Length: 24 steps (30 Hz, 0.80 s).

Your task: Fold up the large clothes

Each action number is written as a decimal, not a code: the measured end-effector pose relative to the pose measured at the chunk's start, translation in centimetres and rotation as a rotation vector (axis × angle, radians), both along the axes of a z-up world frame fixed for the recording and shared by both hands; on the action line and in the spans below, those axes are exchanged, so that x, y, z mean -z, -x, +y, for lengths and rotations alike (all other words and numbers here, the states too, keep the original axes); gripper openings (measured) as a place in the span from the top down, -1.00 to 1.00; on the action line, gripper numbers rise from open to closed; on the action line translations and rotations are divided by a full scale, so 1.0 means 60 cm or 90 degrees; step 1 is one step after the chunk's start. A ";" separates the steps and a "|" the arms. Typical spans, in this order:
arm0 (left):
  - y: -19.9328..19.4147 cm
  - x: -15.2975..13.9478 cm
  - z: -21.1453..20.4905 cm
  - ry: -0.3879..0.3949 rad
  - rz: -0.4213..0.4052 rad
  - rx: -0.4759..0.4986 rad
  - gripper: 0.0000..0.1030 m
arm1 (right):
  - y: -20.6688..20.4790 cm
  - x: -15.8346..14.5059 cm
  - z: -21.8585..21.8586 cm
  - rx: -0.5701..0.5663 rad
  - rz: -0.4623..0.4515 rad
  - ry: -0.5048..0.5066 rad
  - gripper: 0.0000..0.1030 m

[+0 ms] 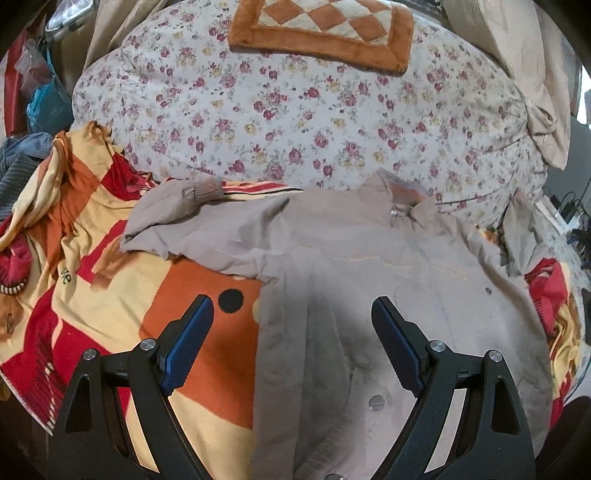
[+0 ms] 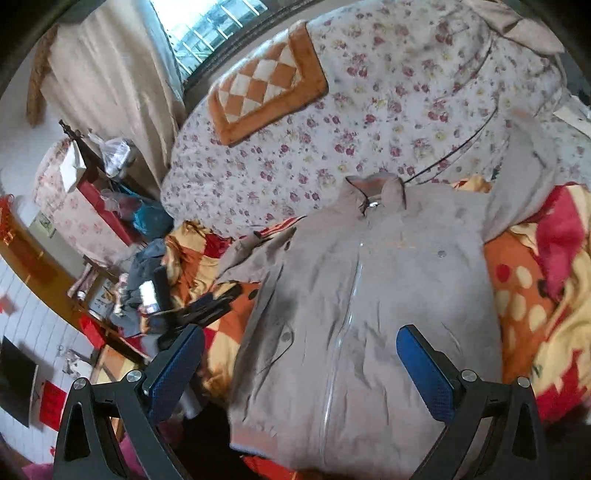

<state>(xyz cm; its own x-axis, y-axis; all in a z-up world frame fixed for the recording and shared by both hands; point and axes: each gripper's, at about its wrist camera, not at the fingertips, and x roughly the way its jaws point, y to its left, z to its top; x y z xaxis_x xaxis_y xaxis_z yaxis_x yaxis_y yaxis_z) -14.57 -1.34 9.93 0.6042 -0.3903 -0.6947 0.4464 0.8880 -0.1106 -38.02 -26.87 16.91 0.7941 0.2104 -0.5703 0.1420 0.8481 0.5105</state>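
Observation:
A large beige jacket (image 1: 369,266) lies face up on the bed, zipped, collar toward the far side. Its left sleeve (image 1: 177,214) is folded across toward the left with a ribbed cuff (image 1: 207,188). The jacket also shows in the right wrist view (image 2: 369,295), with its collar (image 2: 376,192) at the far end. My left gripper (image 1: 291,306) is open and empty above the jacket's left side. My right gripper (image 2: 299,339) is open and empty above the jacket's lower front. The left gripper shows blurred (image 2: 207,306) at the jacket's left edge.
The jacket lies on a red, orange and yellow blanket (image 1: 110,295). A floral duvet (image 1: 295,110) is heaped behind it, with an orange checked cushion (image 1: 321,29) on top. Curtains (image 2: 110,74), a bedside clutter of bags (image 2: 140,218) and the bed edge lie to the left.

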 end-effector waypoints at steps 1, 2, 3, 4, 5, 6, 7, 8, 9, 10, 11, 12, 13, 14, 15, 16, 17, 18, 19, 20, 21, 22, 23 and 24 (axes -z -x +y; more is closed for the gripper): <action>-0.001 0.003 -0.002 -0.001 0.001 -0.001 -0.70 | -0.008 0.010 -0.004 0.004 -0.003 0.005 -0.99; -0.002 0.007 -0.004 -0.004 0.002 -0.003 -0.70 | -0.019 0.018 -0.007 0.004 -0.010 0.013 -0.99; -0.006 0.010 -0.007 -0.008 0.005 -0.007 -0.70 | -0.033 0.025 -0.010 0.007 -0.014 0.023 -0.99; -0.010 0.018 -0.010 -0.014 0.011 -0.012 -0.70 | -0.051 0.034 -0.019 0.015 -0.012 0.037 -0.99; -0.013 0.024 -0.012 -0.018 0.016 -0.014 -0.70 | -0.065 0.045 -0.025 0.019 -0.009 0.046 -0.99; -0.017 0.033 -0.017 -0.025 0.024 -0.015 -0.70 | -0.085 0.058 -0.032 0.018 -0.004 0.052 -0.99; -0.021 0.043 -0.022 -0.036 0.031 -0.016 -0.70 | -0.098 0.074 -0.041 0.013 0.004 0.052 -0.99; -0.024 0.052 -0.025 -0.045 0.036 -0.017 -0.70 | -0.119 0.089 -0.049 0.008 0.018 0.053 -0.99; -0.028 0.063 -0.030 -0.059 0.043 -0.019 -0.70 | -0.136 0.102 -0.056 0.004 0.032 0.055 -0.99; -0.030 0.072 -0.034 -0.070 0.047 -0.020 -0.70 | -0.153 0.115 -0.062 0.001 0.046 0.061 -0.99; -0.034 0.082 -0.039 -0.084 0.052 -0.022 -0.70 | -0.171 0.130 -0.066 0.001 0.063 0.073 -0.99; -0.036 0.088 -0.041 -0.090 0.055 -0.022 -0.70 | -0.189 0.144 -0.070 0.000 0.078 0.090 -0.99; -0.039 0.095 -0.045 -0.097 0.058 -0.022 -0.70 | -0.201 0.158 -0.073 0.001 0.087 0.106 -0.99; -0.040 0.099 -0.048 -0.101 0.059 -0.022 -0.70 | -0.210 0.167 -0.075 0.004 0.088 0.119 -0.99; -0.042 0.104 -0.051 -0.105 0.061 -0.024 -0.70 | -0.218 0.178 -0.078 0.015 0.089 0.137 -0.99; -0.045 0.107 -0.054 -0.109 0.061 -0.027 -0.70 | -0.222 0.186 -0.080 0.024 0.089 0.155 -0.99; -0.047 0.111 -0.057 -0.111 0.062 -0.030 -0.70 | -0.227 0.197 -0.080 0.032 0.093 0.176 -0.99; -0.050 0.113 -0.059 -0.111 0.065 -0.033 -0.70 | -0.231 0.209 -0.082 0.037 0.102 0.192 -0.99; -0.053 0.114 -0.063 -0.110 0.068 -0.036 -0.70 | -0.234 0.219 -0.083 0.035 0.110 0.198 -0.99; -0.055 0.113 -0.067 -0.107 0.069 -0.038 -0.70 | -0.240 0.225 -0.084 0.033 0.118 0.201 -0.99; -0.056 0.111 -0.070 -0.106 0.068 -0.039 -0.70 | -0.243 0.232 -0.085 0.033 0.125 0.206 -0.99; -0.057 0.110 -0.073 -0.106 0.063 -0.040 -0.70 | -0.244 0.237 -0.086 0.035 0.129 0.217 -0.99; -0.056 0.108 -0.077 -0.110 0.056 -0.041 -0.70 | -0.243 0.239 -0.087 0.038 0.132 0.226 -0.99; -0.055 0.108 -0.082 -0.115 0.049 -0.039 -0.70 | -0.244 0.240 -0.087 0.042 0.135 0.235 -0.99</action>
